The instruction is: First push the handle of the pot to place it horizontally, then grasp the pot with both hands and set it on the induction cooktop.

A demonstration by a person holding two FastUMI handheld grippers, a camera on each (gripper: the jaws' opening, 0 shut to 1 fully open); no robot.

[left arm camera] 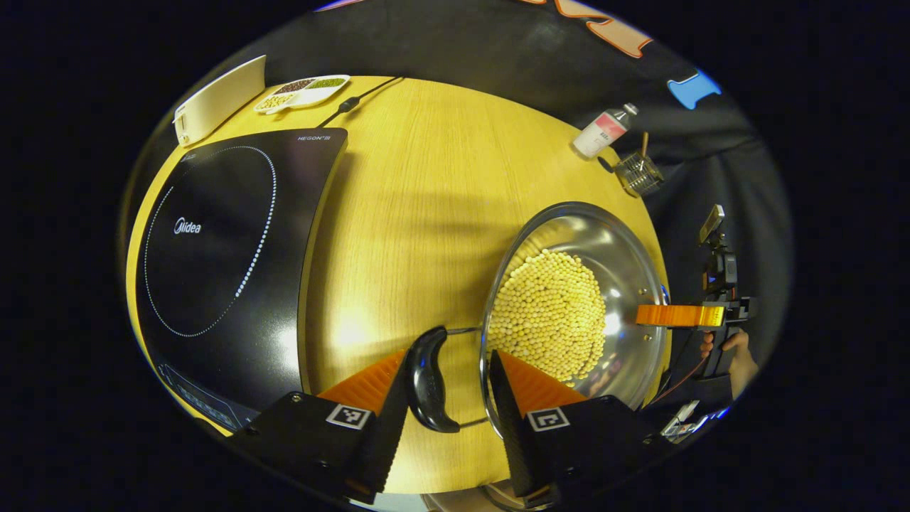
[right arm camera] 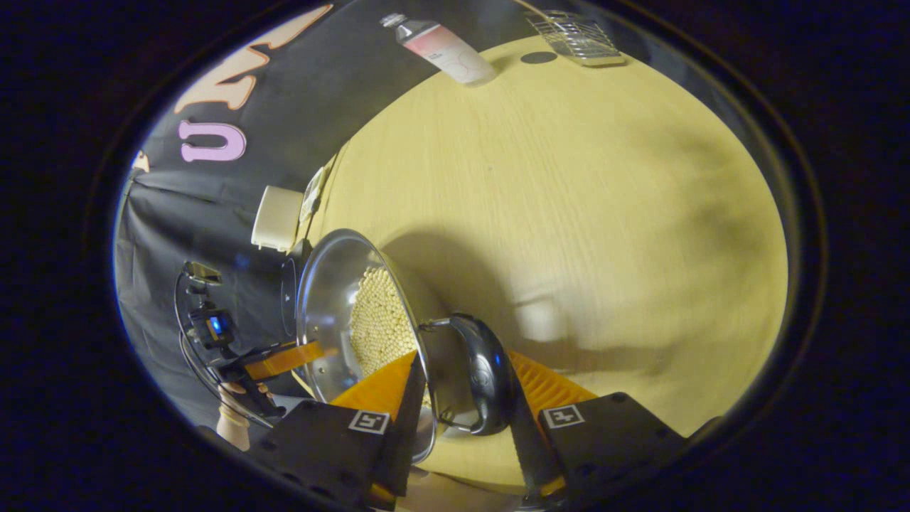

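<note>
A steel pot (left arm camera: 629, 263) full of pale yellow beans (left arm camera: 551, 316) is at the right of the wooden table. My left gripper (left arm camera: 449, 355) clamps its near side, one finger outside the black handle (left arm camera: 430, 380) and the other inside the rim. In the right gripper view the pot (right arm camera: 323, 284) looks tilted, and a shadow lies on the table beside it. My right gripper (right arm camera: 466, 355) holds the opposite black handle (right arm camera: 480, 373) the same way, one finger inside the pot. The black induction cooktop (left arm camera: 227, 249) lies at the left of the pot.
A white box (left arm camera: 220, 107), a dish of beans (left arm camera: 302, 92) and a cable (left arm camera: 355, 103) sit behind the cooktop. A bottle (left arm camera: 604, 131) and a wire holder (left arm camera: 640, 174) stand at the far right edge. A hand (left arm camera: 739, 355) holds the right gripper.
</note>
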